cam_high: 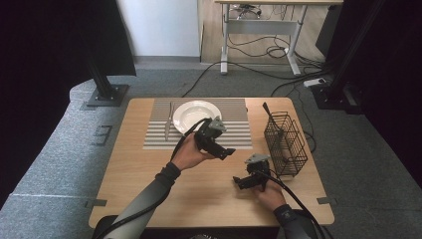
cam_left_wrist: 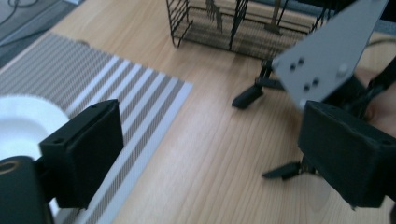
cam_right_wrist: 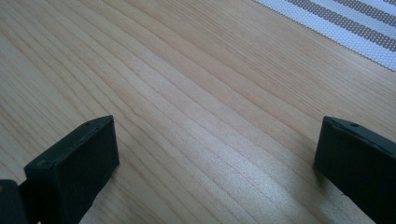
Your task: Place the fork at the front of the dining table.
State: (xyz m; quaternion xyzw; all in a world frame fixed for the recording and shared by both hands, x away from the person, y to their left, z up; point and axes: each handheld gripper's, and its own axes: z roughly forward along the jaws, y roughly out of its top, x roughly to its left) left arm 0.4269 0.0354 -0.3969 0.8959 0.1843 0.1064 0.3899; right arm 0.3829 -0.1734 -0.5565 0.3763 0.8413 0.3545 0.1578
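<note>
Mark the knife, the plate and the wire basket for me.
knife [cam_high: 168, 124]: high view, middle of the blade, lying on the striped mat.
plate [cam_high: 185, 110]: high view, bare left rim.
wire basket [cam_high: 293, 149]: high view, right side wall.

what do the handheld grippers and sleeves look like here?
Both are black two-jaw units: left gripper, right gripper. Jaws are blocky and matte, with small holes on top. Each carries a grey three-cornered plate and trails a black cable. Sleeves are grey with dark cuffs.

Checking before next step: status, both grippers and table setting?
Left gripper open, empty. Right gripper open, empty. Silver table knife beside white round plate. Nothing blocking.
</note>
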